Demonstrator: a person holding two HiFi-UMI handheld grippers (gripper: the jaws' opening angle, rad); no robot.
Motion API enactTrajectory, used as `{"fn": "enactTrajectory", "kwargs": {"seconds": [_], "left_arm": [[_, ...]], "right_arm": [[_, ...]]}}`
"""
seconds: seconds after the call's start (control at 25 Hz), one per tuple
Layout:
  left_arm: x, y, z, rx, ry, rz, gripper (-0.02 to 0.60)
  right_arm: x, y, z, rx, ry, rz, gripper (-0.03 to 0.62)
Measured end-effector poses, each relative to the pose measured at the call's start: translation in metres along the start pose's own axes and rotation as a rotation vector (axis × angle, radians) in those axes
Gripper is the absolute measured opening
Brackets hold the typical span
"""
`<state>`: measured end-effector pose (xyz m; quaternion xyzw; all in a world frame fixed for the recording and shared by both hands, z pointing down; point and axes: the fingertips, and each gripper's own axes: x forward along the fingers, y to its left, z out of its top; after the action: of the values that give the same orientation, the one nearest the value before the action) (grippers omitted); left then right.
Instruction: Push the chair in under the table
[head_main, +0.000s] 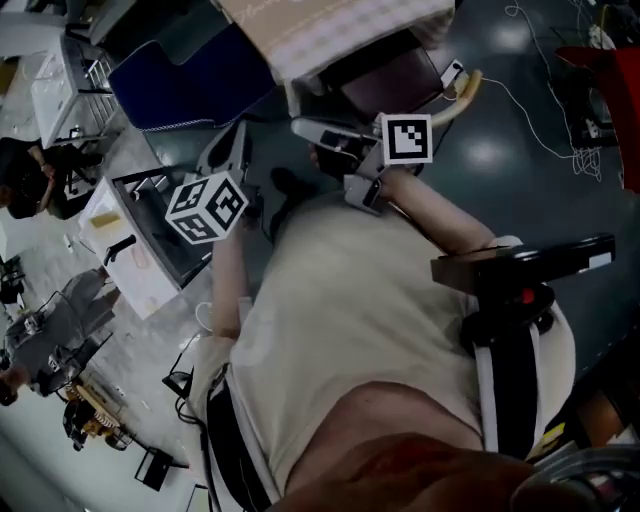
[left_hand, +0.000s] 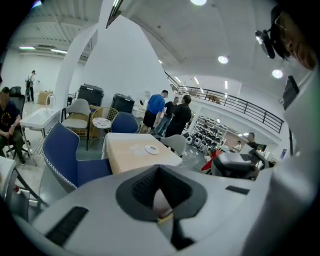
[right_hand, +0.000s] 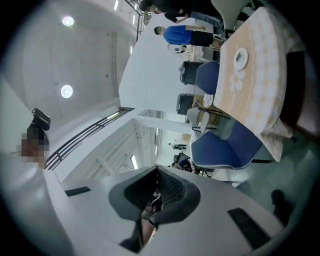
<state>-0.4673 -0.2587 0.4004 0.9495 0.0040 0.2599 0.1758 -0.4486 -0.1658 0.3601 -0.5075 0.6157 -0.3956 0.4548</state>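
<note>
Head view: left gripper (head_main: 228, 150) and right gripper (head_main: 320, 135) are raised at mid-frame; the dark chair (head_main: 395, 75) stands at top centre against the cloth-covered table (head_main: 330, 30). Left gripper view: claw pressed together, empty. Right gripper view: claw likewise; chair at right edge.

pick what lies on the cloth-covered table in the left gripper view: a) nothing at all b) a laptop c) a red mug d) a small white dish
d: a small white dish lies on the beige cloth of the table.
</note>
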Motion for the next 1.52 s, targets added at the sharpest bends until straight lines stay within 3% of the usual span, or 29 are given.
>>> {"fn": "enactTrajectory", "kwargs": {"seconds": [0.36, 0.56, 0.76, 1.08, 1.32, 1.52], "left_arm": [[-0.025, -0.049, -0.016, 0.054, -0.046, 0.104, 0.008], [-0.044, -0.042, -0.02, 0.053, -0.08, 0.194, 0.008], [-0.059, -0.037, -0.019, 0.073, -0.094, 0.217, 0.009], [-0.081, -0.039, -0.02, 0.135, -0.122, 0.17, 0.009], [-0.098, -0.063, -0.02, 0.215, -0.168, 0.05, 0.009], [-0.133, -0.078, -0.018, 0.354, -0.239, 0.029, 0.008]], "right_arm": [[-0.038, 0.017, -0.023, 0.109, 0.084, 0.089, 0.012], [-0.043, 0.019, -0.042, 0.142, 0.117, 0.123, 0.012], [-0.04, 0.025, -0.056, 0.146, 0.135, 0.159, 0.012], [-0.03, 0.041, -0.085, 0.135, 0.151, 0.194, 0.012], [-0.03, 0.059, -0.114, 0.056, 0.139, 0.164, 0.012], [-0.033, 0.078, -0.135, -0.184, 0.102, 0.061, 0.012]]}}
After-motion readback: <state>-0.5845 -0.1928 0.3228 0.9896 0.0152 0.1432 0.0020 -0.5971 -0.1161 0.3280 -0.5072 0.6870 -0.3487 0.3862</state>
